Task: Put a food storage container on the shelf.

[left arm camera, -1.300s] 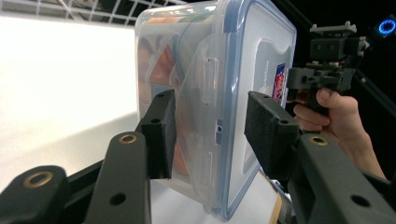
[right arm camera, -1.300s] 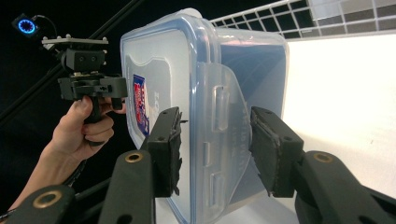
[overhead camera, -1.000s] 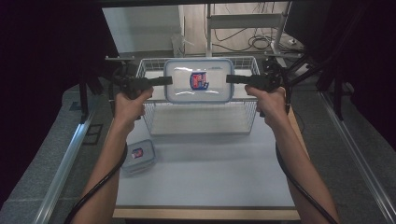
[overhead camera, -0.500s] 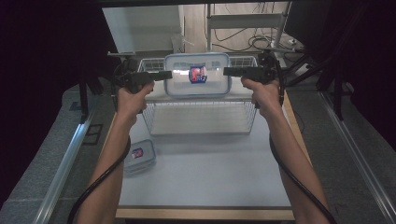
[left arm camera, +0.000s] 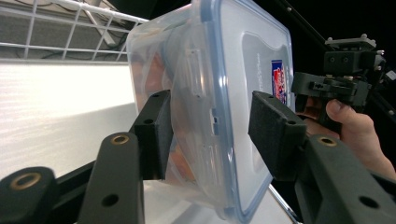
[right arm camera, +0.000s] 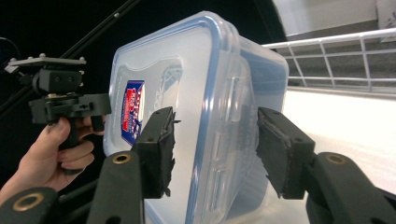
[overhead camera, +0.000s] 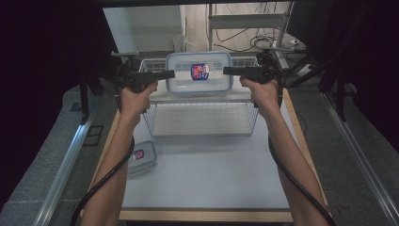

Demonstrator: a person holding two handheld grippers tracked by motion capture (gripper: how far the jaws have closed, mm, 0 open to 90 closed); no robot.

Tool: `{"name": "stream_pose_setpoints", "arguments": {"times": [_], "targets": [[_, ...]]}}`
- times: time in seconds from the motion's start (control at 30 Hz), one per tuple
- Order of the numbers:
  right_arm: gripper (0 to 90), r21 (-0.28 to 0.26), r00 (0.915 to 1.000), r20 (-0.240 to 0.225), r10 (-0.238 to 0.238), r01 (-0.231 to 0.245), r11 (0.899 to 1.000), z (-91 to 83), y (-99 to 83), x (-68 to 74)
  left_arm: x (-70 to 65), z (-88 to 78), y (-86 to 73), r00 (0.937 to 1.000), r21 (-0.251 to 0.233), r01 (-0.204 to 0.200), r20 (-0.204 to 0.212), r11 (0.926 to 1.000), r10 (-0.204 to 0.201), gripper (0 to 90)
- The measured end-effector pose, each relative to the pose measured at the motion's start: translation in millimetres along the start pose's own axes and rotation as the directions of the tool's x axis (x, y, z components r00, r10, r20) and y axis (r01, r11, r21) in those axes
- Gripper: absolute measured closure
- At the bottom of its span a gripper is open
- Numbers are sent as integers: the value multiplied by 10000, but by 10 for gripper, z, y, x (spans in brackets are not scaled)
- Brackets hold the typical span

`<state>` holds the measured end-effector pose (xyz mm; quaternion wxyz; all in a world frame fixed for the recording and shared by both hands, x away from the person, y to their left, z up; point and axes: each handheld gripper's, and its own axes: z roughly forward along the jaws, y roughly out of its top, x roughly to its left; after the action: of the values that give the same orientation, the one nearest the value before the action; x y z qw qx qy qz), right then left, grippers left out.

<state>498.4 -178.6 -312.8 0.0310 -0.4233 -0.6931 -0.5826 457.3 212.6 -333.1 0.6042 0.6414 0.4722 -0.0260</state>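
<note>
Black pads of my left gripper (left arm camera: 210, 135) and right gripper (right arm camera: 215, 149) have just been opening and stand clear of the clear lidded box (overhead camera: 198, 71), which lies between them, mid-frame in the high view. It has sunk further into the wire basket (overhead camera: 202, 120); I judge it delivered.

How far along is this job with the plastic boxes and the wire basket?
Done: the big lidded box has reached the far side of the wire basket. In hand: the left gripper and right gripper have just been opening their jaws around it, apparently letting go. Left: probably the small box, lying on the table outside the basket.
</note>
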Motion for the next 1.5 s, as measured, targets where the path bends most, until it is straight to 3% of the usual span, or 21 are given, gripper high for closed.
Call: {"name": "stream_pose_setpoints", "arguments": {"times": [0.13,0.23,0.3,0.43,0.53,0.63,0.73,0.8,0.87,0.9,0.97,1.2,1.27,1.33,1.43,1.5], "targets": [[431,-259,9994,322,83,-74,9996,45,-12,-31,-3,46,-27,9984,-13,-280,-498,9996,279,421],[412,-47,9928,1093,-491,499,9987,80,-25,-10,-36,85,-40,9943,60,-627,-857,9980,630,355],[404,-95,9921,1140,-528,542,9985,91,-32,1,-50,81,-42,9943,-25,-708,-805,9975,704,340],[390,-53,9832,1474,-1074,1094,9940,74,-33,53,-85,31,-63,9911,-92,-1057,-821,9944,1046,335],[392,-159,9819,1417,-1258,1293,9915,37,-38,83,-122,-5,-100,9868,-103,-1357,-900,9907,1343,318],[392,-59,9785,1404,-1514,1537,9881,8,-60,125,-184,-17,-161,9752,44,-1938,-1077,9810,1932,283],[381,86,9705,1490,-1898,1906,9816,-16,-95,174,-265,-33,-235,9558,231,-2614,-1337,9650,2621,254],[361,130,9650,1514,-2143,2149,9766,-37,-120,207,-314,-50,-289,9391,363,-3060,-1525,9513,3079,235],[329,179,9576,1591,-2401,2403,9705,-56,-149,234,-343,-69,-348,9172,480,-3524,-1807,9346,3551,212],[309,250,9536,1633,-2530,2524,9673,-62,-164,245,-350,-80,-377,9102,511,-3645,-1912,9298,3673,203],[281,341,9450,1724,-2779,2762,9605,-76,-201,266,-365,-95,-435,9059,547,-3751,-1899,9253,3785,190],[182,495,9214,1917,-3381,3350,9409,-131,-385,337,-454,-153,-620,8776,961,-4125,-2248,9059,4235,130],[168,556,9144,1955,-3545,3505,9349,-154,-445,361,-469,-181,-684,8781,972,-4127,-2220,9057,4239,109],[158,582,9109,1915,-3655,3612,9307,-178,-504,378,-468,-203,-771,8865,768,-4031,-2145,9119,4100,102],[147,659,9039,1903,-3830,3775,9237,-209,-596,397,-474,-206,-909,8781,869,-4163,-2197,9051,4250,81],[140,682,9049,1861,-3828,3768,9238,-228,-660,402,-483,-211,-990,8787,823,-4204,-2111,9036,4281,77]]}}
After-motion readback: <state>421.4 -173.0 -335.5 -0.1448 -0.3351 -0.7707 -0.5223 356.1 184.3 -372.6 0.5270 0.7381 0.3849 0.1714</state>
